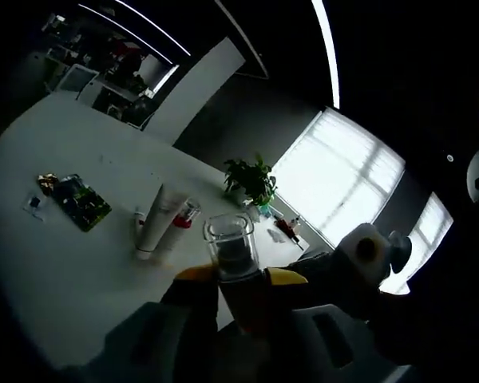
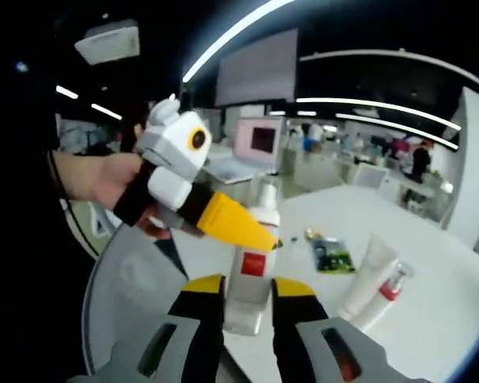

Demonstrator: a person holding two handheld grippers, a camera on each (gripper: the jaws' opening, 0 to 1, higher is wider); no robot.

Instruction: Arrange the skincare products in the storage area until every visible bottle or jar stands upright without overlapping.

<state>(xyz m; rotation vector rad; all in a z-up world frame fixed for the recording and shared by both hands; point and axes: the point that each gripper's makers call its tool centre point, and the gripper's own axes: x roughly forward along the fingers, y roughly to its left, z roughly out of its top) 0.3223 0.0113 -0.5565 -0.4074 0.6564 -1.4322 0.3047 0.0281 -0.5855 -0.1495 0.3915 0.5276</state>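
Fingers of both grippers (image 1: 241, 279) (image 2: 247, 289) closed on one clear-capped bottle (image 2: 251, 267).

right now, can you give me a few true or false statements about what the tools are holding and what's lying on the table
1. The left tool is shut on a clear-capped bottle. True.
2. The white tube stands upright on the table. False: it lies flat on its side.
3. The right tool grips a white bottle with a red label. True.
4. The potted plant sits between the right tool's jaws. False: it stands on the far side of the table by the window.
5. A dark green packet lies on the table. True.
6. The red-capped tube lies far from the white tube. False: they lie side by side.
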